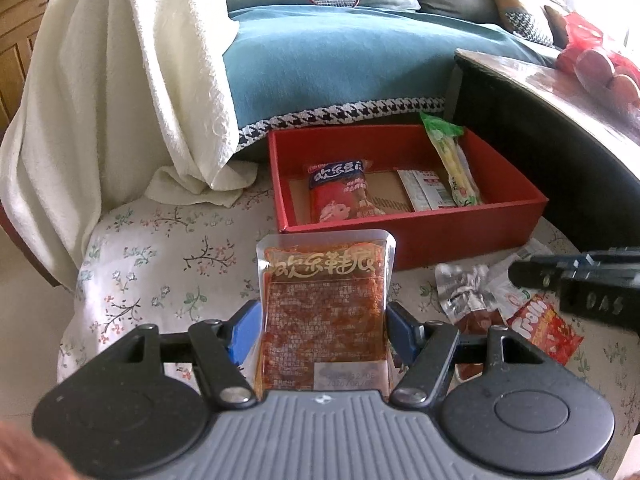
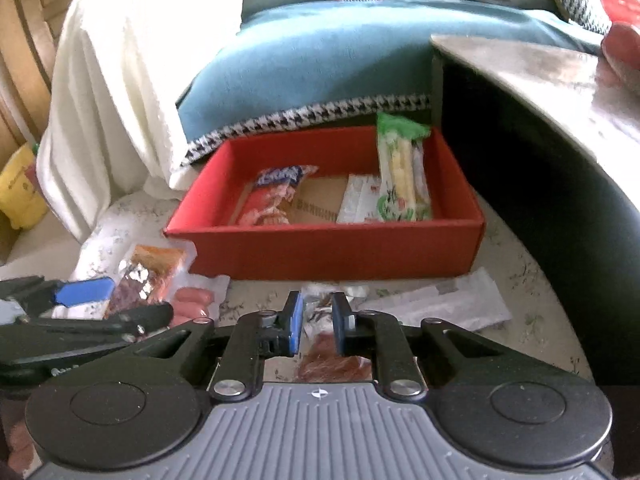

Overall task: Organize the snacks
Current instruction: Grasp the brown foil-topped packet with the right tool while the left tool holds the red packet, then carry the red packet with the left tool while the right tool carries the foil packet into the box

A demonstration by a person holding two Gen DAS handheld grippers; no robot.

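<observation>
A red box point(image 1: 472, 216) is seen at the far side of the floral table point(image 1: 160, 248), with snack packets inside. A spicy strip packet point(image 1: 324, 300) is gripped upright by the left tongs point(image 1: 324, 320) just before it. The right tongs point(image 2: 314, 320) are closed on a crumpled foil wrapper point(image 2: 318, 314).

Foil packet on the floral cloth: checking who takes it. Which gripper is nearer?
Right. The right gripper is closed around the foil packet; the left gripper is beside it, holding a red snack pouch.
</observation>
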